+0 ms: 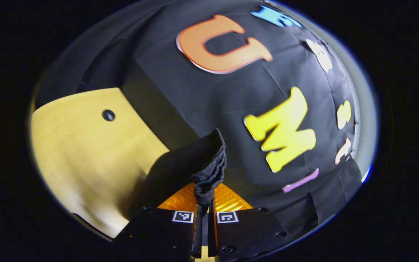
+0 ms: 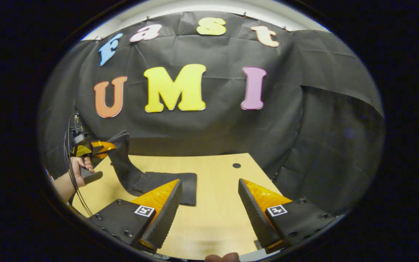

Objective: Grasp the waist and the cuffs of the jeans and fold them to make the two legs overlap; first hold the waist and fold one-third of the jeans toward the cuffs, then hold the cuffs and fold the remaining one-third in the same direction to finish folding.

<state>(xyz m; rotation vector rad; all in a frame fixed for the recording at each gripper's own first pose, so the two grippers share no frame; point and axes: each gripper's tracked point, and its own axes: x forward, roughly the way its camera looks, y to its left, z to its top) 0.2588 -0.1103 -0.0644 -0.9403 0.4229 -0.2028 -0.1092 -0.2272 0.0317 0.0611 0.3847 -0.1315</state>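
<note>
Dark jeans (image 2: 166, 183) lie on the wooden table (image 2: 216, 214), with one end lifted up at the left. In the left gripper view my left gripper (image 1: 205, 203) is shut on a bunched edge of the jeans (image 1: 209, 171), raised off the table (image 1: 86, 160). The right gripper view shows that left gripper (image 2: 102, 147) farther off, held by a hand (image 2: 78, 167), with the cloth hanging from it down to the table. My right gripper (image 2: 209, 203) is open above the table, to the right of the jeans, with nothing between its fingers.
A small dark hole (image 2: 236, 165) marks the tabletop near its far edge. The black cloth wall (image 2: 304, 127) closes off the back and right side. Bare wood lies to the right of the jeans.
</note>
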